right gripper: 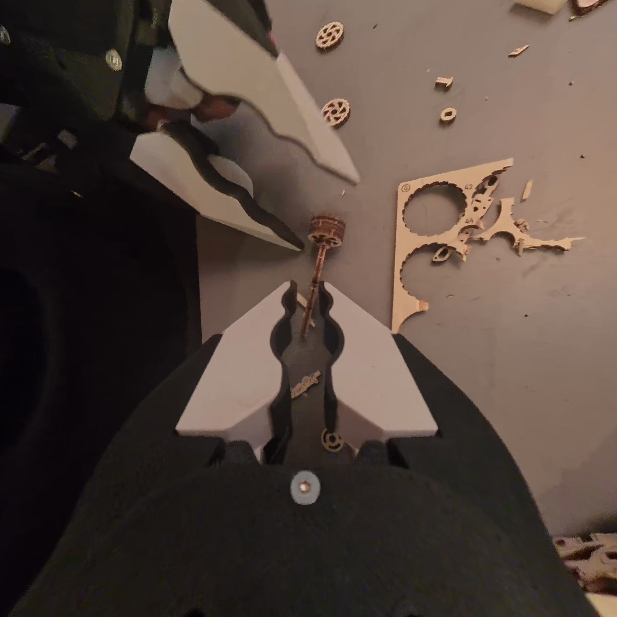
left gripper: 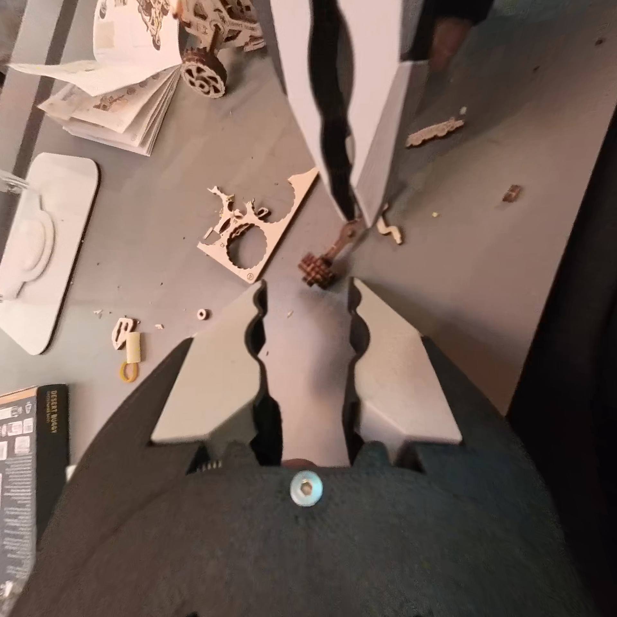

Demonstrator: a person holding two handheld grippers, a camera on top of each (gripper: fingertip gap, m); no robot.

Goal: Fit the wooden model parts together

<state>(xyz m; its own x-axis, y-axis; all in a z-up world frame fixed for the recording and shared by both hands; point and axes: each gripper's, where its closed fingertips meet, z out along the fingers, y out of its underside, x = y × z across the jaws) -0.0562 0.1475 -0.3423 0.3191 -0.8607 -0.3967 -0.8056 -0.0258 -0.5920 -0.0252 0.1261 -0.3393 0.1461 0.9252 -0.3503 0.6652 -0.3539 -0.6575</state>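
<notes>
Near the middle of the right wrist frame, the right hand-held gripper (right gripper: 305,287) pinches the thin, snappable-looking shaft of the wooden gear axle (right gripper: 320,253) over the bench (right gripper: 467,400), while the left hand-held gripper (left gripper: 307,287) gapes empty, so I'd grab the sturdier gear end.

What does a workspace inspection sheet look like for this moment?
Surface: grey table, scattered with wood crumbs.
Job's things: dark wooden gear on a thin stick, held by its stick end; punched-out wooden sheet lying flat; half-built wooden car at the far end of the left wrist view.
Clutter: open booklet, white board, dark box, yellow rubber band, two small wooden wheels, loose offcuts.
Grippers: right claw shut on the stick; left claw open and empty, its tips close to the gear.
Cables: nothing seen.
Surroundings: dark beyond the table edge; a person's hand behind the right claw.
</notes>
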